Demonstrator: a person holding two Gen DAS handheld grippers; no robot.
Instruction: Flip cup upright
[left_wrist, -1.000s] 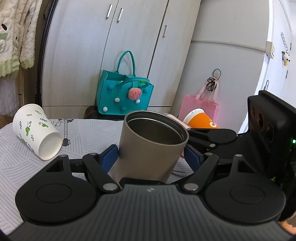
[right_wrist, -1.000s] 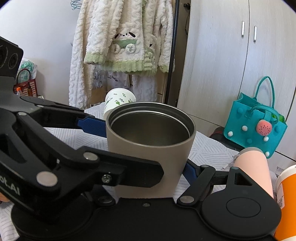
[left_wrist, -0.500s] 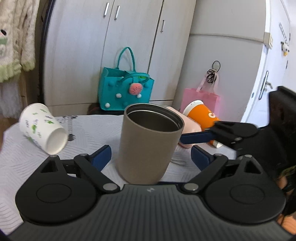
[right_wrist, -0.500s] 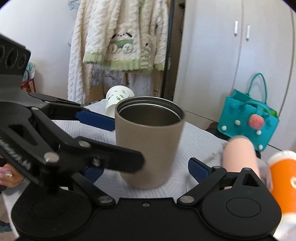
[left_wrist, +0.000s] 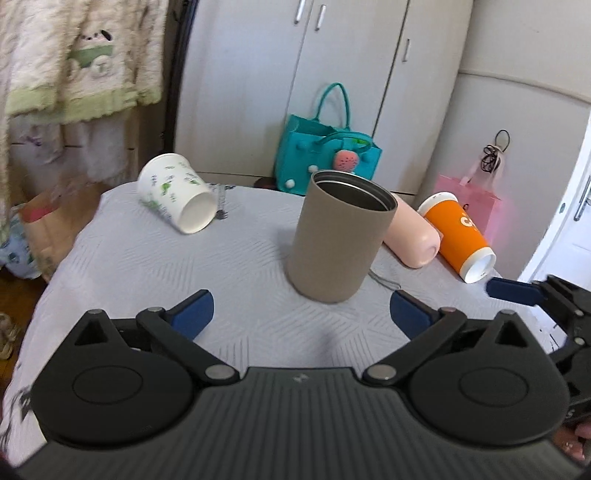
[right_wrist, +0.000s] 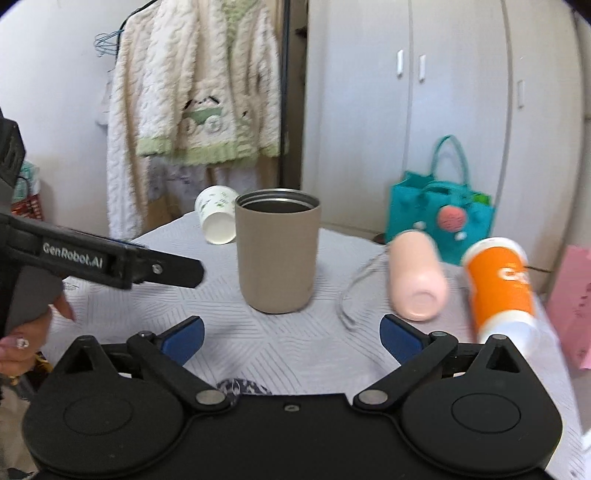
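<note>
A taupe metal cup (left_wrist: 338, 236) stands upright on the white patterned table (left_wrist: 147, 266), mouth up; it also shows in the right wrist view (right_wrist: 277, 254). My left gripper (left_wrist: 301, 314) is open and empty, a short way back from the cup. My right gripper (right_wrist: 291, 336) is open and empty, also back from the cup. A white paper cup with green prints (left_wrist: 175, 192) lies on its side at the far left. A pink cup (left_wrist: 412, 236) and an orange cup (left_wrist: 458, 236) lie on their sides to the right.
A teal bag (left_wrist: 325, 155) and a pink bag (left_wrist: 469, 199) stand on the floor behind the table. A fluffy robe (right_wrist: 199, 110) hangs at the left. Grey cupboards (left_wrist: 332, 74) fill the back. A thin cord (right_wrist: 351, 295) lies by the pink cup.
Both grippers have opened, let go of the taupe cup and pulled back from it. The cup stays standing upright on the table.
</note>
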